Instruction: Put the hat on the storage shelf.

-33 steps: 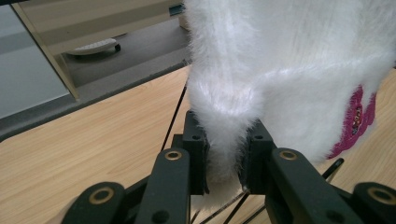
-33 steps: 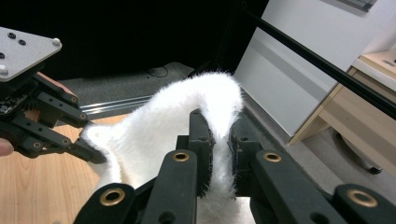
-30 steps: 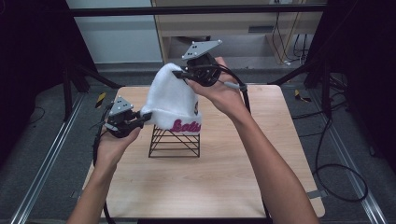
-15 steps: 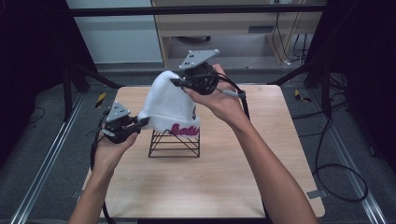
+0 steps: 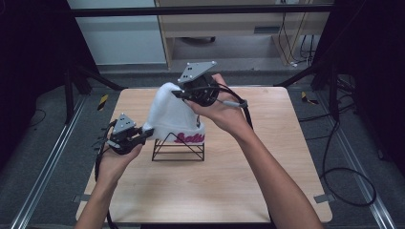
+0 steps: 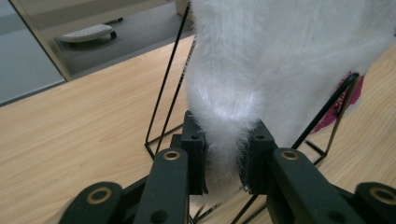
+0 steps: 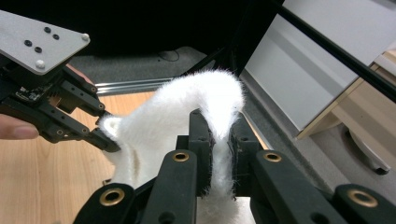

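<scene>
Both grippers, left (image 5: 145, 134) and right (image 5: 177, 93), clamped on white hat (image 5: 172, 114); lower evenly, centred over wire stand (image 5: 177, 149).

We see the fluffy white knitted hat (image 5: 171, 117) draped over the black wire stand (image 5: 178, 148) on the square wooden table (image 5: 239, 181), left gripper (image 5: 149, 133) at its left edge, right gripper (image 5: 177, 94) at its top.

Pink script lettering on white hat (image 5: 174, 117), partly hidden, unreadable

Even overhead light brightens the centre, the edges fall dark, and close fuzz blurs softly.
</scene>
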`<control>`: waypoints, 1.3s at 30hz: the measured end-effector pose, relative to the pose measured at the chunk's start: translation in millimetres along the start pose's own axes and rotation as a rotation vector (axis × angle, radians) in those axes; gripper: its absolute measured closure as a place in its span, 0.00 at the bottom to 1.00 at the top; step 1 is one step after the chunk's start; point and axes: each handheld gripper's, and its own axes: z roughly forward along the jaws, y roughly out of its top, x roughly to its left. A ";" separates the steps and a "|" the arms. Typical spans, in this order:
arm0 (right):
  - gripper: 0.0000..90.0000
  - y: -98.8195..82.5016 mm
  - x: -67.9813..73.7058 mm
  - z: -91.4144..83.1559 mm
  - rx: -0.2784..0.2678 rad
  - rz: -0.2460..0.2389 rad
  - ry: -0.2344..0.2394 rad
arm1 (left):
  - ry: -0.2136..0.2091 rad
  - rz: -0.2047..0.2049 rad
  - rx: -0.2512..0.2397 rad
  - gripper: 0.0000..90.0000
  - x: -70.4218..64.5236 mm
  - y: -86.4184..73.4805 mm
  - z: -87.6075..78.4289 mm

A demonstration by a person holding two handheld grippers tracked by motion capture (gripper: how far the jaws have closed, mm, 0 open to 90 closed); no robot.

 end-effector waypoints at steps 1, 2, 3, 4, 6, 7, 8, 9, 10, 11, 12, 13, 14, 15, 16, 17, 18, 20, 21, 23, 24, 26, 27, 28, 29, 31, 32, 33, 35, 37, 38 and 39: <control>0.92 -1.4 1.1 1.0 0.004 -0.003 0.002 | -0.001 -0.002 0.002 0.82 -0.3 -1.9 1.0; 0.92 -4.2 3.3 2.9 0.014 -0.006 0.006 | -0.003 -0.002 0.006 0.82 -0.4 -3.8 1.8; 0.92 -4.2 3.3 2.9 0.014 -0.006 0.006 | -0.005 -0.003 0.010 0.82 -0.3 -5.5 2.6; 0.92 -5.5 4.5 3.9 0.016 -0.006 0.007 | -0.006 -0.002 0.011 0.82 -0.1 -6.7 3.1; 0.92 -8.3 6.5 5.5 0.021 -0.006 0.011 | -0.009 -0.003 0.017 0.82 0.2 -10.5 4.4; 0.92 -9.7 7.6 6.3 0.021 -0.006 0.015 | -0.011 -0.003 0.018 0.82 0.2 -11.7 5.0; 0.92 -10.5 8.3 6.5 0.024 -0.005 0.015 | -0.013 -0.004 0.021 0.82 0.2 -12.8 5.4; 0.92 -11.4 9.0 7.0 0.025 -0.004 0.017 | -0.014 -0.003 0.023 0.82 0.2 -14.1 5.8; 0.92 -12.3 9.8 7.7 0.027 -0.004 0.018 | -0.017 -0.006 0.029 0.82 0.1 -16.3 6.8; 0.92 -13.9 11.0 8.5 0.034 -0.006 0.020 | -0.018 -0.008 0.031 0.82 0.1 -18.2 7.7; 0.92 -15.1 12.0 9.2 0.038 -0.006 0.021 | -0.018 -0.007 0.032 0.82 0.2 -19.9 8.5; 0.92 -16.4 13.0 10.0 0.040 -0.006 0.022 | -0.020 -0.009 0.034 0.82 0.1 -21.6 9.3; 0.92 -17.7 13.7 10.6 0.043 -0.005 0.024 | -0.022 -0.008 0.036 0.82 0.1 -23.3 10.1; 0.92 -19.1 14.6 11.4 0.046 -0.003 0.025 | -0.024 -0.009 0.040 0.82 0.0 -24.9 10.9; 0.92 -20.4 15.3 12.1 0.048 -0.003 0.026 | -0.027 -0.009 0.043 0.82 0.0 -26.4 11.8; 0.92 -21.9 15.9 12.7 0.052 -0.002 0.027 | -0.029 -0.007 0.048 0.82 -0.1 -27.8 12.6; 0.92 -23.3 16.6 13.3 0.054 0.000 0.028 | -0.032 0.000 0.052 0.82 -0.2 -29.1 13.5; 0.92 -26.4 17.6 14.6 0.060 0.001 0.030 | -0.034 0.011 0.060 0.82 -0.5 -31.3 15.1; 0.92 -27.8 18.2 15.2 0.063 0.005 0.030 | -0.037 0.008 0.060 0.81 -0.5 -32.5 16.0; 0.92 -30.6 19.2 16.5 0.069 0.009 0.031 | -0.037 0.005 0.065 0.81 -0.5 -35.0 17.1; 0.92 -32.0 19.6 17.1 0.070 0.010 0.033 | -0.037 0.003 0.066 0.81 -0.4 -36.0 17.5; 0.92 -34.3 20.9 18.2 0.075 0.011 0.035 | -0.037 -0.005 0.069 0.81 -0.3 -38.9 18.6; 0.92 -35.4 21.6 18.8 0.077 0.012 0.036 | -0.038 -0.008 0.070 0.81 -0.1 -40.1 19.0; 0.92 -36.3 22.4 19.2 0.080 0.013 0.036 | -0.039 -0.008 0.070 0.81 0.4 -41.6 19.4; 0.92 -37.4 23.3 19.7 0.080 0.015 0.039 | -0.041 -0.010 0.073 0.81 0.3 -43.1 20.0; 0.92 -40.1 25.9 21.6 0.087 0.015 0.044 | -0.043 -0.006 0.079 0.81 -0.2 -46.3 21.6; 0.92 -40.1 25.9 21.6 0.087 0.015 0.044 | -0.044 -0.004 0.080 0.81 -0.4 -47.9 22.2; 0.92 -41.1 26.6 22.4 0.090 0.014 0.048 | -0.042 -0.007 0.085 0.81 -0.4 -49.2 22.6; 0.92 -42.7 28.2 24.0 0.094 0.017 0.049 | -0.042 -0.014 0.080 0.81 0.5 -51.6 22.9; 0.92 -43.5 29.1 24.8 0.097 0.015 0.053 | -0.043 -0.021 0.078 0.81 1.9 -53.8 23.1; 0.92 -43.7 29.8 25.3 0.098 0.018 0.054 | -0.042 -0.025 0.080 0.81 2.7 -55.0 23.0; 0.92 -44.0 30.5 25.7 0.100 0.018 0.056 | -0.043 -0.029 0.080 0.81 3.9 -56.5 23.2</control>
